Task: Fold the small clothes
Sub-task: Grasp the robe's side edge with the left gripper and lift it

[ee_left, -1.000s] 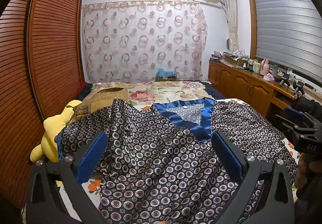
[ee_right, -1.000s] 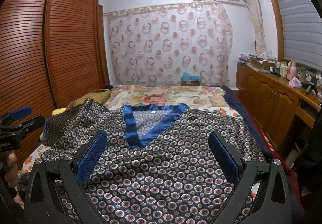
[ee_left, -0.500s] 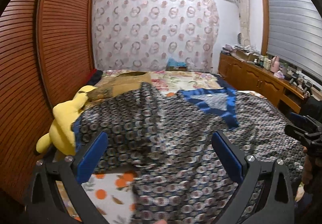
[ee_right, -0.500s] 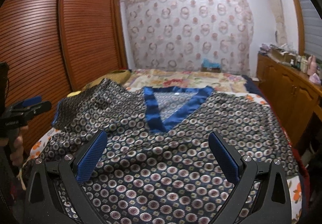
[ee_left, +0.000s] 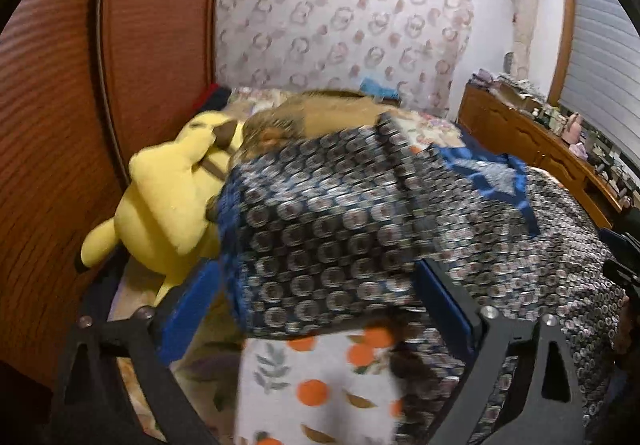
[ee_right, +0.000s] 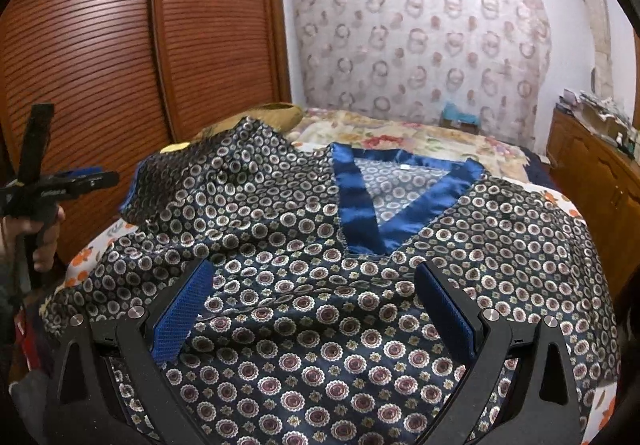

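A dark blue patterned top with a shiny blue V-neck lies face up on the bed. Its left sleeve is bunched up with a blue cuff at its end. My left gripper is open, its blue pads either side of the sleeve's near edge, just in front of it. My right gripper is open and empty, hovering over the top's lower front. The left gripper also shows in the right wrist view, at the bed's left edge.
A yellow plush toy lies by the sleeve against the wooden wardrobe doors. An orange-print sheet covers the bed. A wooden cabinet runs along the right. A tan pillow lies behind the sleeve.
My left gripper has swung left and closer to the sleeve, bringing the plush toy into view. My right gripper has turned slightly left and closer to the top. Both stay open.
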